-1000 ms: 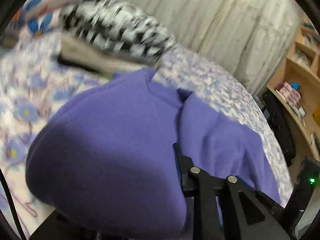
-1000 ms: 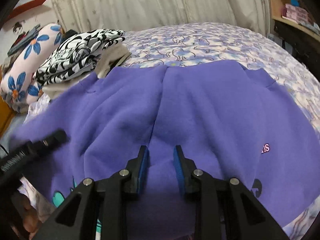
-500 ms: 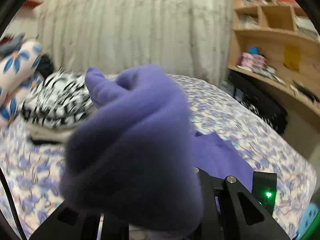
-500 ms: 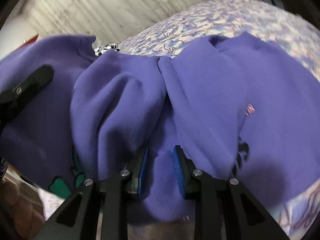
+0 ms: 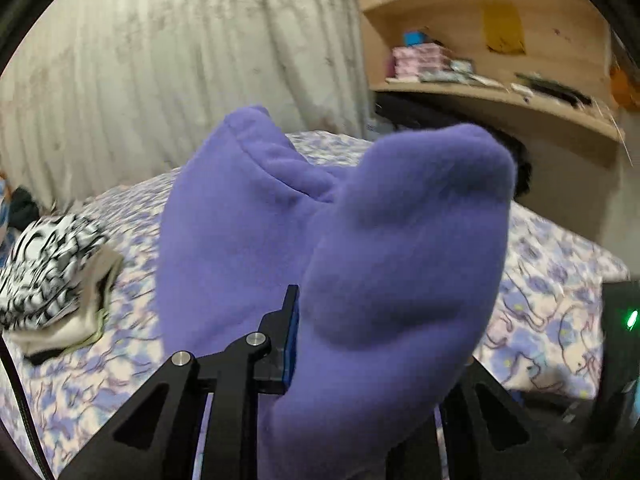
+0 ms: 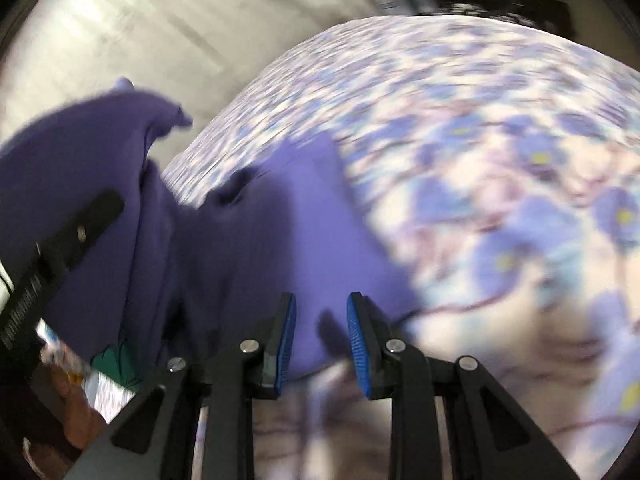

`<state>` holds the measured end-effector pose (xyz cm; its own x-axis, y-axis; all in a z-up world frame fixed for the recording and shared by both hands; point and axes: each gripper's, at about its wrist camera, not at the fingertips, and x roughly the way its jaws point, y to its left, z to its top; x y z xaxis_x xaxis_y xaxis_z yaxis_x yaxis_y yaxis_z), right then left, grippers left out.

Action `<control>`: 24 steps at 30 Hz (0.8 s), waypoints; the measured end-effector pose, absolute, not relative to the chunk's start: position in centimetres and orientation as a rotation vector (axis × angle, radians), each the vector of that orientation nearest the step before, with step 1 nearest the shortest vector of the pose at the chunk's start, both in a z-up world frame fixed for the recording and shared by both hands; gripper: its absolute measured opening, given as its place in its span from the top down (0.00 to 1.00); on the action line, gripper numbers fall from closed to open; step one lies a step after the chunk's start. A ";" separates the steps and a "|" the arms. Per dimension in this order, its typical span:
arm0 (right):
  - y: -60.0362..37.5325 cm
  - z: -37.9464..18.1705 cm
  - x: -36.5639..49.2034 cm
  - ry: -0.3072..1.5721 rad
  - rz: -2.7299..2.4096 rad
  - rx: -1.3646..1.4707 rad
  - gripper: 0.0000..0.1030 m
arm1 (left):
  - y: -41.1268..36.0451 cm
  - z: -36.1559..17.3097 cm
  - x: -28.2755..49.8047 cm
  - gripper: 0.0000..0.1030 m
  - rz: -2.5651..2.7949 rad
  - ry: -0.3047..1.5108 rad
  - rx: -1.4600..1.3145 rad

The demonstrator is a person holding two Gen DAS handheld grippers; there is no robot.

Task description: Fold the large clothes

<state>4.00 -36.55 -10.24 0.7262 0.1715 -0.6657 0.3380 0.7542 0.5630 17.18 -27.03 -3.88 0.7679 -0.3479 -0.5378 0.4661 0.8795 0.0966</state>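
Over flowered bed [image 5: 560,280], purple sweatshirt [image 5: 360,260] bunched, lifted

Soft, even indoor light is falling across both fisheye views, black vignettes curving the corners. Motion blur is smearing the floral bedspread [image 6: 500,168] in the right wrist view; the purple sweatshirt [image 5: 360,260] is looming soft-focused in the left, its underside lying in shadow. A green indicator lamp [image 5: 632,317] is glowing.

The purple sweatshirt [image 5: 360,280] is covering the left gripper's [image 5: 360,344] right finger, motion blur is smearing the floral bedsheet [image 6: 500,200] — and the shelf items [image 5: 424,62] are showing too small to identify.
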 end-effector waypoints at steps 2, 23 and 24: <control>-38.1 -10.3 3.5 0.756 -0.149 0.744 0.75 | -29.6 -5.3 16.8 0.80 -0.468 0.547 0.305; -43.1 -8.8 1.5 0.710 -0.202 0.773 0.74 | -36.3 -11.2 12.6 0.14 -0.665 0.567 0.699; -43.1 -8.4 1.5 0.703 -0.198 0.770 0.74 | -36.2 -10.9 12.4 0.13 -0.685 0.573 0.697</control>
